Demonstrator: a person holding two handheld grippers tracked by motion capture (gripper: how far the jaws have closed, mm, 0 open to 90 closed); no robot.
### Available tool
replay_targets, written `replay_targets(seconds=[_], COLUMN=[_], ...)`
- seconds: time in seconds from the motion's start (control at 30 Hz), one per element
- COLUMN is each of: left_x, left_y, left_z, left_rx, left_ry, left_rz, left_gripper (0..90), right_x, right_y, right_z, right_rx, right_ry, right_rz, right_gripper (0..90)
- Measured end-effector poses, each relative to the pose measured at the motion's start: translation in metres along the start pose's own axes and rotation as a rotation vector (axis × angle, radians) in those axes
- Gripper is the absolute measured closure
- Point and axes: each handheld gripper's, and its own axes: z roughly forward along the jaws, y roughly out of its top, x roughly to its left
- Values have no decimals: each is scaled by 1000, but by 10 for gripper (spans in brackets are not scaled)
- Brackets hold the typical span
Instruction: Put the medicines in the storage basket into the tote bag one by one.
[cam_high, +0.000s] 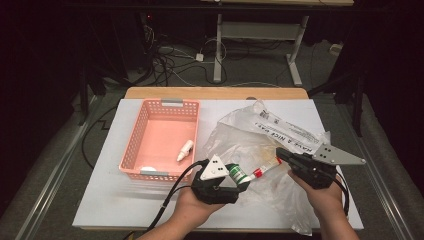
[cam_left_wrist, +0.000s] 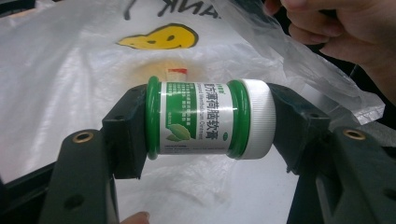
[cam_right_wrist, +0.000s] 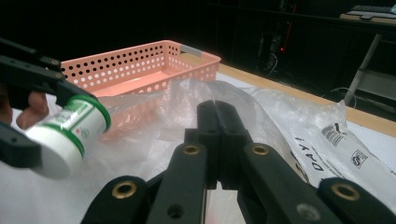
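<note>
Left claw (cam_left_wrist: 205, 121) clamping a green jar (cam_left_wrist: 208, 119) end to end; right claw (cam_right_wrist: 218, 140) pinching shut on the clear plastic bag (cam_high: 260, 137), beside the pink basket (cam_high: 131, 145).

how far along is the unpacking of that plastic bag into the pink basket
Partly done. Two small white items, a little bottle and something round, already lie in the pink basket. In hand: the left gripper clamps a green jar with a white cap, lifted beside the plastic bag, whose edge the right gripper pinches shut. Left: the jar goes in the basket, and a red-capped tube lies in the bag.
</note>
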Motion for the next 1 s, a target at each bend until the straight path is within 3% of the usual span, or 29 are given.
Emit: replay_targets(seconds=[0.47, 1.0], left_x=[-4, 3], left_y=[-4, -3], left_z=[38, 76], left_rx=[38, 32], left_ry=[-19, 42], left_rz=[-9, -35], left_gripper=[351, 351], right_x=[1, 5], right_y=[0, 3], right_z=[0, -1], right_rx=[-1, -9], right_ry=[4, 13], right_rz=[-3, -9], right_gripper=[900, 900])
